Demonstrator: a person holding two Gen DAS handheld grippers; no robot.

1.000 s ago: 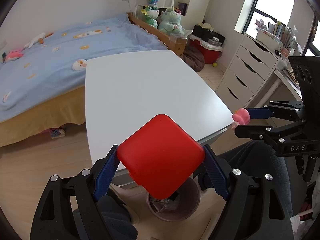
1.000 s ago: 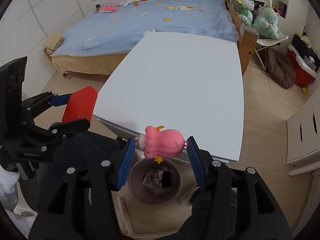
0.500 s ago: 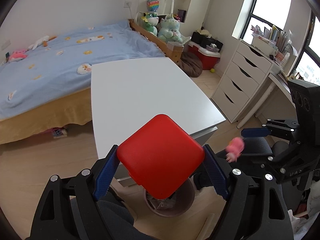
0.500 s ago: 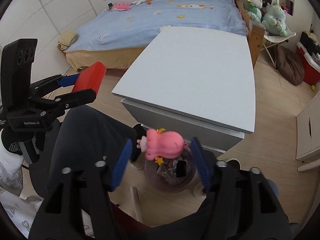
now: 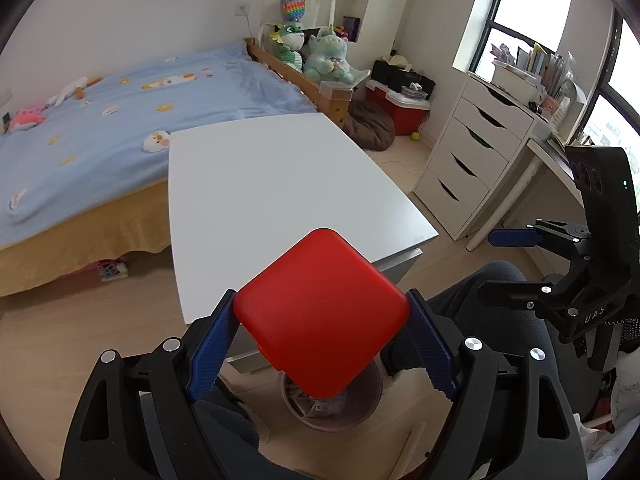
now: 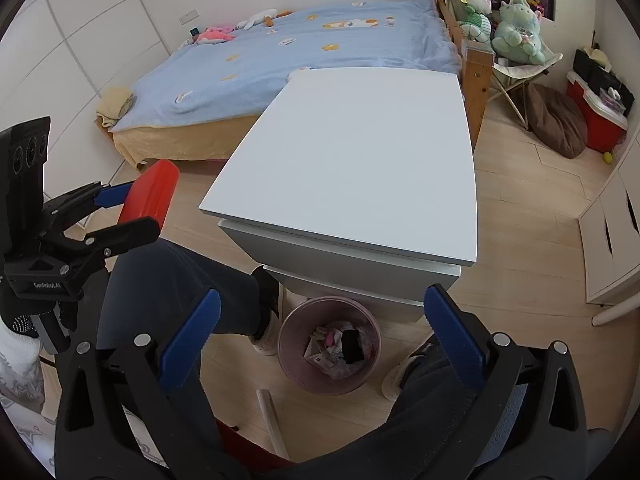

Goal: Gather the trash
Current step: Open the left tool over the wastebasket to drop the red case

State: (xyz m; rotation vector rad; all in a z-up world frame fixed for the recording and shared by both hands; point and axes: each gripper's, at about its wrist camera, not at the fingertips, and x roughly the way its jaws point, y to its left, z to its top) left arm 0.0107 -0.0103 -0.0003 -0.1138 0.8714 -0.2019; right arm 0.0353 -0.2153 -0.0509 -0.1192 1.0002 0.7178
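Holding a red square case point(image 5: 322, 314) corner to corner, the left hand-held gripper point(image 5: 320, 344) sits above and slightly to the left of the pink trash bin point(image 6: 328, 344) as the right wrist view frames it; the bin stands on the wooden floor just in front of the white surface point(image 6: 360, 152), between the person's feet. The case looks like rigid smooth plastic, light, rounded corners, so probably slippery at the pads point(image 5: 212, 340); the grip on opposite corners is a thin contact and could pivot, flat edges would hold better. The right hand-held gripper point(image 6: 324, 332) is directly over the bin, jaws opening to their widest, nothing between them. The bin already has crumpled paper, a small pink piece and a dark item inside. The surface shows nothing on top. Judging by the task, the case goes in the bin next: it needs to move right to get over the rim, then the jaws only have to part. Hard shell, no crush risk from the drop.
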